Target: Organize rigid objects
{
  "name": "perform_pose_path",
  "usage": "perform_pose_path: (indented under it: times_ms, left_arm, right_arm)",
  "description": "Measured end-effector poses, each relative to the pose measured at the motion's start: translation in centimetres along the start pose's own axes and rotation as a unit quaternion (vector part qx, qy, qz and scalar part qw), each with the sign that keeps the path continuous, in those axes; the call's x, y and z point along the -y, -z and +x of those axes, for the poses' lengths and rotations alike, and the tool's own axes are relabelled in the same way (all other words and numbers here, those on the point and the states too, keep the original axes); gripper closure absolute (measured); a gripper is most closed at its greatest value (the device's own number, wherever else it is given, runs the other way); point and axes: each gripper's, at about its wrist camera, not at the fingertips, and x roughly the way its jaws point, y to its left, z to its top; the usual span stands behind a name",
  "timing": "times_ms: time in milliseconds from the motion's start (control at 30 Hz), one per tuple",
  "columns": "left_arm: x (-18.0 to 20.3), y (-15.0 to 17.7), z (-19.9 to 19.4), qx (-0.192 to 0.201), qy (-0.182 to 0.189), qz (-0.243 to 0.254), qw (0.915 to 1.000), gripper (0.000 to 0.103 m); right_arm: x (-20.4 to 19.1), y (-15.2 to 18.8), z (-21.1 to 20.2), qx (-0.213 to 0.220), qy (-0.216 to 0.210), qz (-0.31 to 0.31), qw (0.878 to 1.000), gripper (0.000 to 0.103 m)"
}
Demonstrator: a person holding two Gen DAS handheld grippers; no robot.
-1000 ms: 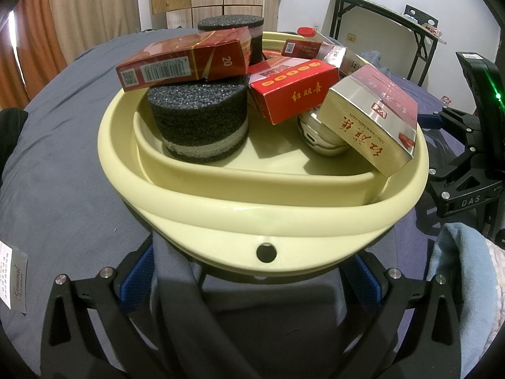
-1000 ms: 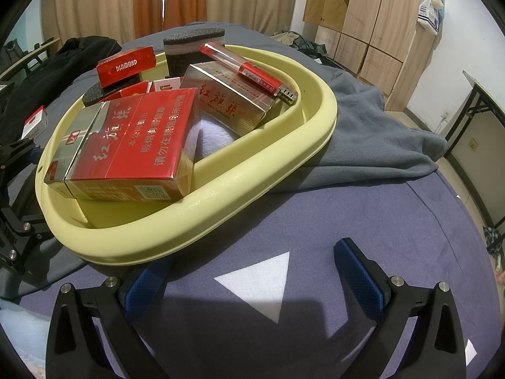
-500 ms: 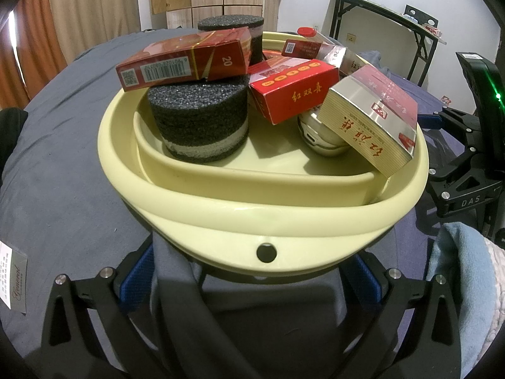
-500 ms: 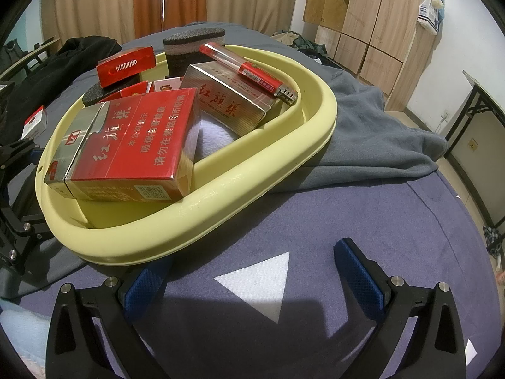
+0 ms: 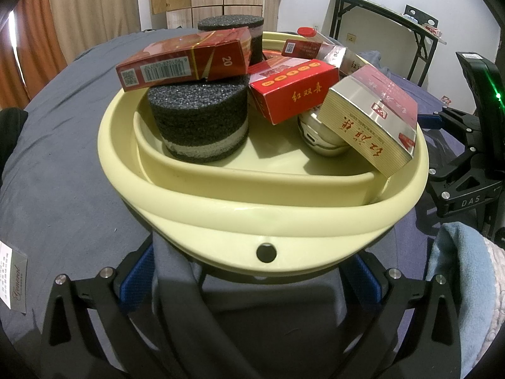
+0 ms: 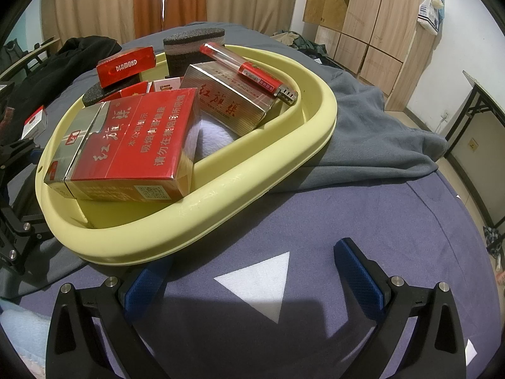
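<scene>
A pale yellow basin (image 5: 284,218) holds a black foam cylinder (image 5: 199,123) with a red cigarette pack (image 5: 183,60) lying on top. Beside them sit a red box (image 5: 293,91) and a silver-and-red carton (image 5: 369,117) that leans on the rim. A second foam cylinder (image 5: 233,28) stands at the back. My left gripper (image 5: 249,276) is open, its blue pads under the basin's near rim with grey cloth between them. In the right wrist view a red lighter (image 6: 249,69) rests on a silver carton (image 6: 230,101). My right gripper (image 6: 252,276) is open over purple cloth, just short of the basin (image 6: 252,186).
A grey blanket (image 6: 363,132) lies under the basin's far side. A white triangle (image 6: 262,281) marks the purple cloth. A small pack (image 6: 34,123) and dark clothes (image 6: 79,53) lie beyond the basin. A light blue towel (image 5: 457,284) and a paper label (image 5: 12,278) flank the left gripper.
</scene>
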Motion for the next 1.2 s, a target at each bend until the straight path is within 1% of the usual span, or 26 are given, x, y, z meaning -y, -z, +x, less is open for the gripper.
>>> perform_pose_path:
  times_ms: [133, 467, 1200]
  left_arm:
    - [0.06, 0.07, 0.03, 0.000, -0.004, 0.003, 1.0000, 0.000]
    - [0.15, 0.01, 0.27, 0.001, 0.002, -0.002, 1.0000, 0.000]
    - [-0.41, 0.06, 0.08, 0.001, 0.001, -0.001, 1.0000, 0.000]
  right_arm:
    - [0.03, 0.00, -0.03, 0.000, 0.000, 0.000, 1.000, 0.000]
    - [0.02, -0.02, -0.02, 0.000, 0.000, 0.000, 1.000, 0.000]
    - [-0.03, -0.02, -0.01, 0.000, 0.000, 0.000, 1.000, 0.000]
